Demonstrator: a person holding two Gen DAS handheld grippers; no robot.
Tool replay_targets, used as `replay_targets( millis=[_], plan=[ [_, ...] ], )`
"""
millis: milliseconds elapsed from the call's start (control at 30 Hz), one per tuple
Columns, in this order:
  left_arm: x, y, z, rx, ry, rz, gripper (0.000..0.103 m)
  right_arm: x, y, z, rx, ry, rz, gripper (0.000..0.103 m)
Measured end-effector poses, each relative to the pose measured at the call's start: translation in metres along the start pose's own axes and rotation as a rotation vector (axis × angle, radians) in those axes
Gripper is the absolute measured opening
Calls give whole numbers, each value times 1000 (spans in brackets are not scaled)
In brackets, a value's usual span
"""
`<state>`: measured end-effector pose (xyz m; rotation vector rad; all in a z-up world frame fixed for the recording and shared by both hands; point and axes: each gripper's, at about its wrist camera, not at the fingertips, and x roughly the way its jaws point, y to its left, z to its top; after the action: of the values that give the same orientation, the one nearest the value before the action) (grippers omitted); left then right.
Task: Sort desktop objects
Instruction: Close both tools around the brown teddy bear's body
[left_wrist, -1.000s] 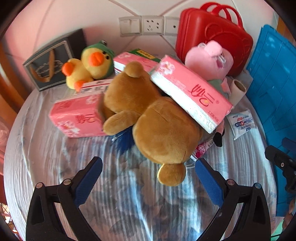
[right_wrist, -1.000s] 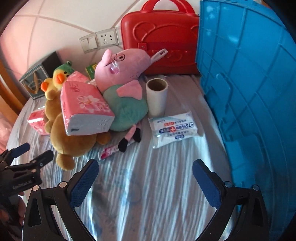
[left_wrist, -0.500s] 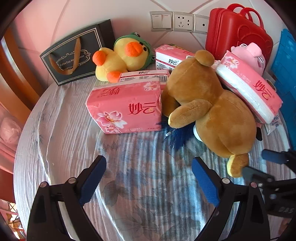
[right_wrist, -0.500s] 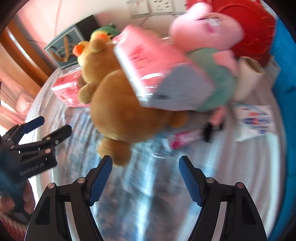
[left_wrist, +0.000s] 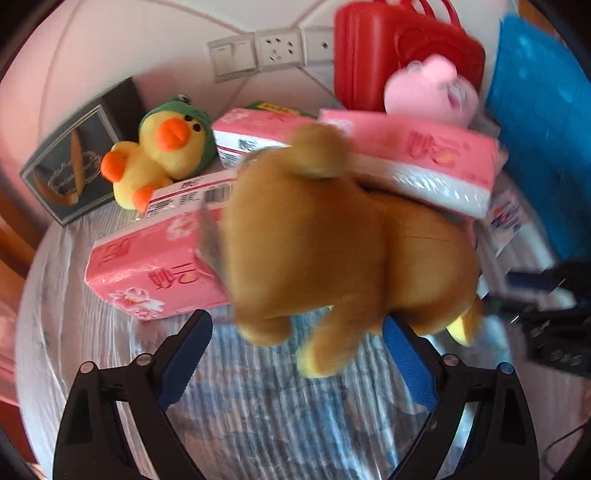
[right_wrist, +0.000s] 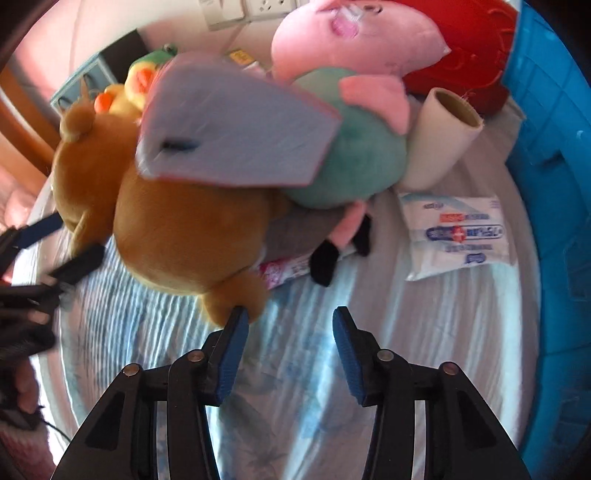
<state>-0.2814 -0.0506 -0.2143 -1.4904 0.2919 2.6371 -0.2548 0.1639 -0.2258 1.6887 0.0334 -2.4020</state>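
Observation:
A brown plush bear (left_wrist: 343, 251) lies on the table with a pink tissue pack (left_wrist: 417, 162) resting on its back. My left gripper (left_wrist: 295, 354) is open, its blue pads on either side of the bear's near paws. My right gripper (right_wrist: 286, 350) is open but narrowed, its left pad at the bear's foot (right_wrist: 236, 295). The bear (right_wrist: 184, 225) and the tissue pack's end (right_wrist: 229, 125) also fill the right wrist view. Another pink tissue pack (left_wrist: 155, 269) lies left of the bear. A pink pig plush (right_wrist: 351, 122) leans behind.
A yellow duck plush (left_wrist: 162, 155), a dark gift bag (left_wrist: 74, 158) and more tissue packs (left_wrist: 255, 133) stand at the back. A red case (left_wrist: 399, 48) and a blue crate (right_wrist: 554, 147) stand at the right. A paper roll (right_wrist: 439, 136), a wipes packet (right_wrist: 458, 232) and a small pink packet (right_wrist: 288, 269) lie nearby.
Both grippers have moved in close to the bear. The right gripper's jaws have narrowed. The left view has swung right, so the bear now sits between its pads.

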Motion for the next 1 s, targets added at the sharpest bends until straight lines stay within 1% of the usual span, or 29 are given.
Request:
replay_targets(
  millis=[33,67,100,167,267,300,367,433,467,567,600,633,667,700,733,767,800,833,867,900,933,1000],
  plan=[
    [0,-3,-1,6,-15,15,81,-4,0,0,-11,-15,-18,46],
    [-3,-2,-1,-7,-33,11,77,-7,1,0,-19,-21,-3,46],
    [-5,0,-2,-20,-41,2,67,-9,2,0,-19,-21,20,46],
    [-5,8,-4,-41,-44,23,58,-10,6,-1,-26,-15,58,47],
    [5,21,-8,-59,4,-8,58,-11,14,-3,-32,-22,75,51],
    [9,24,-11,-49,33,-6,58,-10,15,-3,-25,-19,85,52],
    [13,27,-17,-37,56,4,58,-12,16,-1,-12,-14,97,57],
    [14,31,-22,-34,62,1,58,-17,17,-2,0,-24,132,73],
    [15,32,-23,-33,60,-1,60,-19,19,-3,2,-27,151,75],
    [13,35,-22,-27,41,-10,63,-20,30,-1,-25,-21,182,76],
    [12,35,-22,-23,37,-16,63,-19,35,1,-48,-14,172,77],
    [11,34,-21,-15,34,-21,64,-6,49,-4,-69,-4,156,77],
    [9,33,-21,-6,30,-22,64,4,54,-3,-81,12,149,77],
    [8,32,-21,3,28,-21,64,14,56,-2,-85,31,151,75],
    [6,31,-21,11,30,-18,64,19,56,-1,-90,40,137,52],
    [4,30,-22,14,29,-20,64,21,54,0,-105,29,79,43],
    [1,31,-23,13,25,-31,66,17,49,0,-104,15,51,38],
    [-2,32,-24,9,20,-46,69,12,42,1,-94,-3,29,38],
    [-5,31,-23,5,15,-57,77,7,33,3,-87,-17,12,38],
    [-6,29,-23,6,9,-70,81,3,25,4,-80,-20,3,38],
    [-8,22,-21,16,4,-83,81,1,19,5,-74,-16,-8,38],
    [-7,9,-19,46,8,-71,81,-1,14,5,-85,-11,-22,38]
  ],
)
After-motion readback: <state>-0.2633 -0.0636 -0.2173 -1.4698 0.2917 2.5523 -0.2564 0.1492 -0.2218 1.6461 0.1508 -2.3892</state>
